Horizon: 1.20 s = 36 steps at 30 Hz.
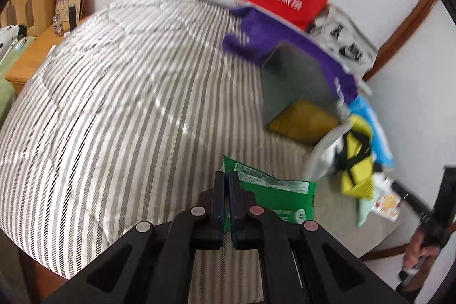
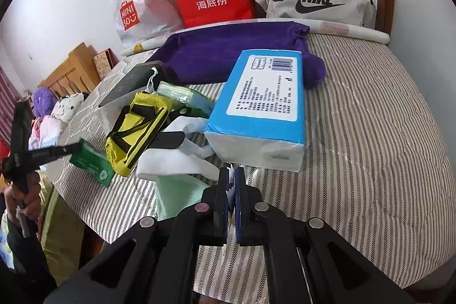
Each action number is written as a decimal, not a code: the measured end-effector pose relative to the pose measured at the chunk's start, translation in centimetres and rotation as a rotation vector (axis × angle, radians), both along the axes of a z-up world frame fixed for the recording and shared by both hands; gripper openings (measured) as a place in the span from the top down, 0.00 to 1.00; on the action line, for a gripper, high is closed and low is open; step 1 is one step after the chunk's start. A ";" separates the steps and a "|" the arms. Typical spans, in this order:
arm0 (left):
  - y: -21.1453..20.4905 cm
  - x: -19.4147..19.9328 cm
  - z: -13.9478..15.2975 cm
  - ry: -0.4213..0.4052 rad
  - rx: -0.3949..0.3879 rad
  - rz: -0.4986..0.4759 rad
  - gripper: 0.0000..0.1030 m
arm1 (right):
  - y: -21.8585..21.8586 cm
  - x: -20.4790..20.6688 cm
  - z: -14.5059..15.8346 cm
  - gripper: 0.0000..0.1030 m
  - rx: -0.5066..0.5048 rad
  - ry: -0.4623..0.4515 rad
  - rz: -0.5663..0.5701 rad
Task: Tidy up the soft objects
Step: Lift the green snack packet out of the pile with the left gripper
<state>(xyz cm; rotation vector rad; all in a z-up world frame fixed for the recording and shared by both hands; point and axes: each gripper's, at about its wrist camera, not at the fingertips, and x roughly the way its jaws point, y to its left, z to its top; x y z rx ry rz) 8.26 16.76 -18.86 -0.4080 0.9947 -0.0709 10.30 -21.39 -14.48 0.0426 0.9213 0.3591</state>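
Green packet (image 1: 273,190) pinched at one edge by left gripper (image 1: 226,178), jaws closed on it, carried above the striped bed (image 1: 114,104) near the open grey box (image 1: 296,81). Judged light, crinkly film, likely slippery; edge hold suits it. Right gripper (image 2: 231,178) closed with a scrap of white cloth (image 2: 176,158) between its tips. Blue tissue pack (image 2: 265,104) lies just beside: soft, squashy, best taken across a narrow end.
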 end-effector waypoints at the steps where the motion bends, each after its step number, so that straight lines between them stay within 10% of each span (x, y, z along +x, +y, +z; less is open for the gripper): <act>1: -0.3 -0.1 -0.2 0.002 0.015 -0.016 0.96 | 0.1 0.0 0.0 0.96 -0.002 0.000 0.001; 8: -2.9 -1.1 1.1 -0.057 0.163 -0.175 0.42 | 0.5 -0.2 -0.1 0.96 -0.001 0.001 0.011; 24: -10.5 -1.7 0.6 -0.122 0.568 -0.703 0.39 | -0.6 0.0 -1.4 0.96 -0.014 0.040 -0.026; 29: -10.6 -0.4 0.3 -0.157 0.562 -0.794 0.33 | -0.3 0.3 -1.8 0.96 -0.031 0.051 -0.036; 36: -9.4 2.6 -0.2 -0.139 0.366 -0.815 0.31 | -0.7 1.0 -2.2 0.96 -0.031 0.065 -0.041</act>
